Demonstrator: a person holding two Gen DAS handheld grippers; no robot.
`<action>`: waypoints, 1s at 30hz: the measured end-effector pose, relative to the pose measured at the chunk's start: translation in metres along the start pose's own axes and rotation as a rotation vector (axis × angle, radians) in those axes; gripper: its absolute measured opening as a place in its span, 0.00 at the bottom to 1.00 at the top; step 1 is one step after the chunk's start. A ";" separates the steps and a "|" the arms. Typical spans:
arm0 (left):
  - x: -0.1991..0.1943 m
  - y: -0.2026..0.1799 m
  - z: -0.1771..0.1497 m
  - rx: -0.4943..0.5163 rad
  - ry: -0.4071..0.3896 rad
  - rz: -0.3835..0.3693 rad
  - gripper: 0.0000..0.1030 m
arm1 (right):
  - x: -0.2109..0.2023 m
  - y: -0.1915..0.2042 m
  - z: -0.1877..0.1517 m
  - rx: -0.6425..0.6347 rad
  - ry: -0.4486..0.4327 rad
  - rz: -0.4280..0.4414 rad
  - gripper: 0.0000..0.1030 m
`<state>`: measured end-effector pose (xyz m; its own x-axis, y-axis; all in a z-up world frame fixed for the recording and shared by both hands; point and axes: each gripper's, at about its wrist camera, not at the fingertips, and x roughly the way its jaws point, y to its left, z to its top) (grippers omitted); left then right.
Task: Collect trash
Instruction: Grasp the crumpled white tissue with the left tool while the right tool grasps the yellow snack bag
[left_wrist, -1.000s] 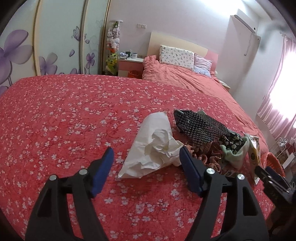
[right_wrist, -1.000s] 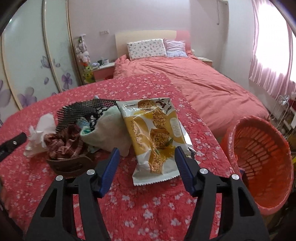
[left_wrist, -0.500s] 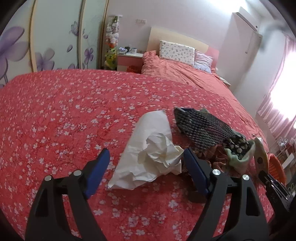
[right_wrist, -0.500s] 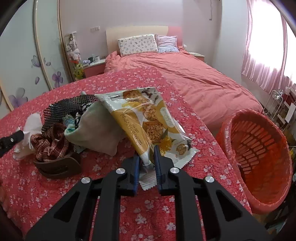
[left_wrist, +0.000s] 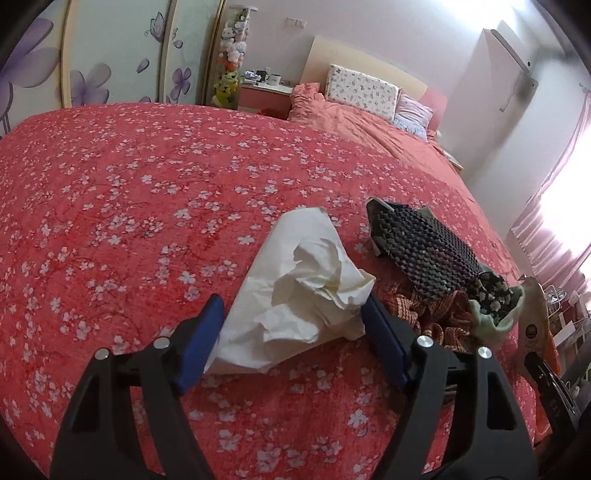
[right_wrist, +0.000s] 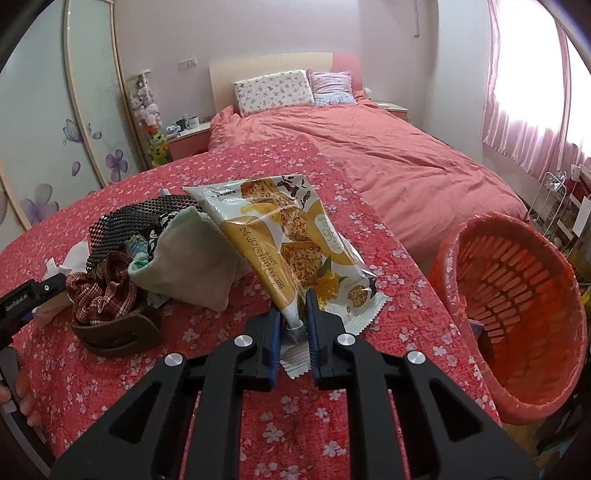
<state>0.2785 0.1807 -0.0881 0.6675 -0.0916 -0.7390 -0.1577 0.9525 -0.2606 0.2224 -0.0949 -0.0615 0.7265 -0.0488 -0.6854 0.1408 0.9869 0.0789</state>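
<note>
In the left wrist view, our left gripper (left_wrist: 291, 332) stands wide, its 2 blue pads on either side of the crumpled white paper (left_wrist: 299, 295), which lies on the red floral cover (left_wrist: 129, 206) at lower centre of the frame. The near end of the paper sits between the pads; we cannot tell whether either pad touches it. We judge it very light, soft and easily crushed, so closing across the bunched, wrinkled middle should gather it better than pinching a loose flap. To its right lie a black mesh piece (left_wrist: 417, 243) and a heap of patterned cloth (left_wrist: 439, 314).

In the right wrist view, our right gripper (right_wrist: 293, 334) is narrow, clamped on the bottom seam of the yellow snack wrapper (right_wrist: 291, 243), which rises tilted from the cover at centre frame. The foil looks light, slick and floppy, so we judge the crimped seam the safest hold, though it may slide if the grip loosens. The orange mesh basket (right_wrist: 517, 295) with its thin liner stands at the right edge, near but apart from the wrapper. A pale green cloth pouch (right_wrist: 192, 258) and a brown tray (right_wrist: 118, 332) sit at left.
</note>
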 end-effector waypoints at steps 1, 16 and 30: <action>0.002 -0.001 0.000 0.001 0.000 0.004 0.75 | 0.000 0.000 0.000 -0.001 0.001 0.000 0.12; 0.004 -0.002 0.008 0.037 -0.019 -0.023 0.41 | -0.002 -0.005 0.001 0.006 -0.001 0.009 0.12; -0.023 0.000 0.008 0.049 -0.083 -0.018 0.35 | -0.023 -0.012 0.003 0.027 -0.038 0.021 0.12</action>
<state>0.2689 0.1853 -0.0662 0.7282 -0.0865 -0.6799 -0.1104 0.9642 -0.2409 0.2055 -0.1057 -0.0446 0.7547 -0.0344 -0.6551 0.1431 0.9832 0.1132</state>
